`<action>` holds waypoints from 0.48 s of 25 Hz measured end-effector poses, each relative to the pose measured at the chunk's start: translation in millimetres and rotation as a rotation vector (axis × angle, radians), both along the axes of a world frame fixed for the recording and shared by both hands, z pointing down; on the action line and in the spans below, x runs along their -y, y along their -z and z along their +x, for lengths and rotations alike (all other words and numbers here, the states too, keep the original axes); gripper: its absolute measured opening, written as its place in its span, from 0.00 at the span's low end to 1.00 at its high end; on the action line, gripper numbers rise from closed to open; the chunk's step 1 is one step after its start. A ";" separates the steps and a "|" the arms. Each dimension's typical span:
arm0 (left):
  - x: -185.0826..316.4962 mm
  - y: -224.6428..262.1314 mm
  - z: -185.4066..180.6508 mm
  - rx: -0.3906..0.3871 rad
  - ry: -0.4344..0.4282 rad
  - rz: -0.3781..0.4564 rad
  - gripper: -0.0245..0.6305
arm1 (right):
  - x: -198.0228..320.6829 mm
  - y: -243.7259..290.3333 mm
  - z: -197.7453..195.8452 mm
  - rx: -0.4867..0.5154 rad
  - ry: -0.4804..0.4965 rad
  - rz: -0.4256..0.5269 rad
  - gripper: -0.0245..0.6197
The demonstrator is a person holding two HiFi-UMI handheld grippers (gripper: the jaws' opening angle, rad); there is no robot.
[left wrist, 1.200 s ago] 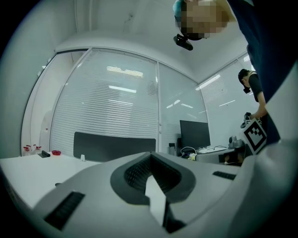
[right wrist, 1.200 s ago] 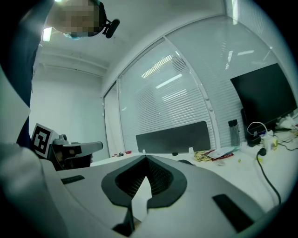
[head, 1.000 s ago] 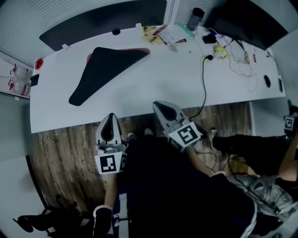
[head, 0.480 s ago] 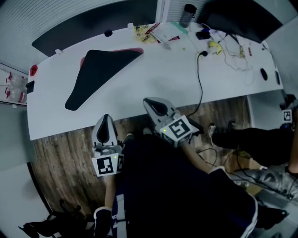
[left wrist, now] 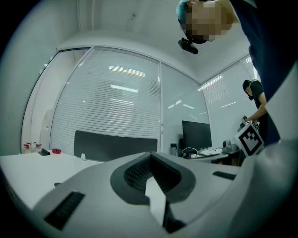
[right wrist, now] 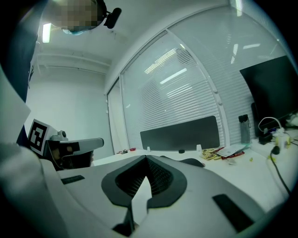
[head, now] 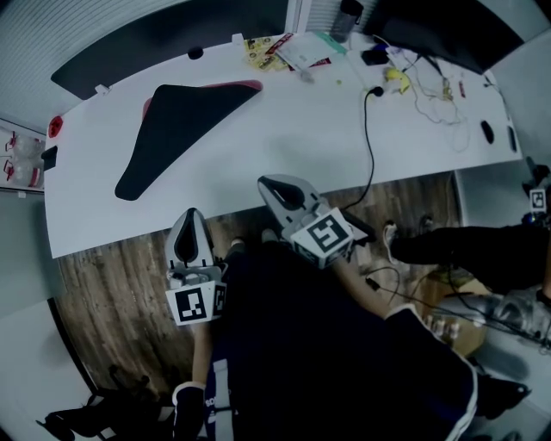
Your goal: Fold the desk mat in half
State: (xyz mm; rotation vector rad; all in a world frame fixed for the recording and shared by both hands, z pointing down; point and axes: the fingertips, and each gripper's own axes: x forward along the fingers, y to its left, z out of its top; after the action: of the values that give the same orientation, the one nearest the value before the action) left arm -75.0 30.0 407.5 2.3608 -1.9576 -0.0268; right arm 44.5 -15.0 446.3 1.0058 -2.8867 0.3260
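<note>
Worktop point(head: 284, 146): white, clutter along its far right.
Desk mat point(head: 176, 129): far left on it, seemingly folded already, pink underside peeking out.
Left claw point(head: 191, 215): clenched, empty, off the worktop.
Right claw point(head: 265, 183): clenched, empty, held clear; folding likely finished.

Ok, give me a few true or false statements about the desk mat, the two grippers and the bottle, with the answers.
1. The desk mat lies on the white desk with a pink edge showing. True.
2. The right gripper grips the mat. False: it is shut on nothing, at the desk's near edge, apart from the mat.
3. The left gripper is over the wooden floor, off the desk. True.
4. The bottle stands on the mat. False: it stands at the desk's far edge, apart from the mat.
</note>
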 end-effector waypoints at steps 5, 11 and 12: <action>0.2 -2.0 -0.6 -0.003 0.000 -0.005 0.04 | 0.6 -1.9 -0.6 -0.006 -0.001 0.003 0.04; -1.7 -4.1 -3.7 -0.005 0.004 -0.006 0.04 | -0.5 -3.5 -1.6 -0.013 -0.001 0.001 0.04; -2.8 -5.6 -4.5 0.001 -0.001 -0.007 0.04 | -0.5 -3.4 -1.6 -0.014 -0.002 0.003 0.04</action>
State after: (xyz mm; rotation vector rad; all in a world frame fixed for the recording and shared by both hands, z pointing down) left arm -79.4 32.8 413.1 2.3579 -1.9542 -0.0187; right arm 43.0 -14.5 449.7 1.0079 -2.8745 0.3139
